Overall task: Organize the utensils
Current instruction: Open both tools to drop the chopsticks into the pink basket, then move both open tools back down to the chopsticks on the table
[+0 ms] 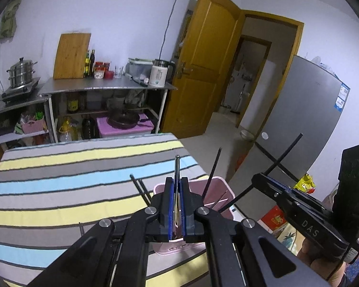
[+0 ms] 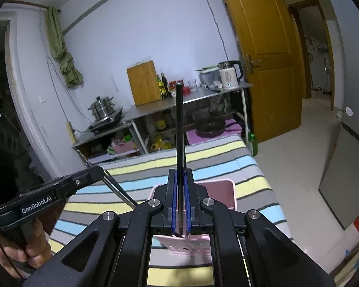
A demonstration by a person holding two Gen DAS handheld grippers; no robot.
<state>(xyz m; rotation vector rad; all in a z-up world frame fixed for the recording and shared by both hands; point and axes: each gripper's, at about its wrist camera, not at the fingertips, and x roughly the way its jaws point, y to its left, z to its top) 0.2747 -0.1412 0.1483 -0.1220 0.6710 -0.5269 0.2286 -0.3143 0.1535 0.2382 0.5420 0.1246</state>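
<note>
While above pink rectangular plastic basket (image 1: 217, 186), I hold left gripper (image 1: 177, 205) clamped on slim silver metal utensil (image 1: 176, 172); right gripper (image 2: 181, 205) clamped on dark slender chopstick (image 2: 179, 124).

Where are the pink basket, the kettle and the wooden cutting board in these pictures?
pink basket (image 2: 228, 192): right wrist view, on its far inner wall.
kettle (image 1: 158, 75): left wrist view, on its white body.
wooden cutting board (image 2: 144, 86): right wrist view, on its front face.

My right gripper (image 2: 181, 203) is clamped on a dark chopstick (image 2: 179, 129) that stands upright over the pink basket (image 2: 229, 191) on the striped cloth (image 2: 227, 162). At my left, my other hand (image 2: 30, 246) holds the left gripper (image 2: 93, 172), with thin sticks (image 2: 117, 189) poking from it.
</note>
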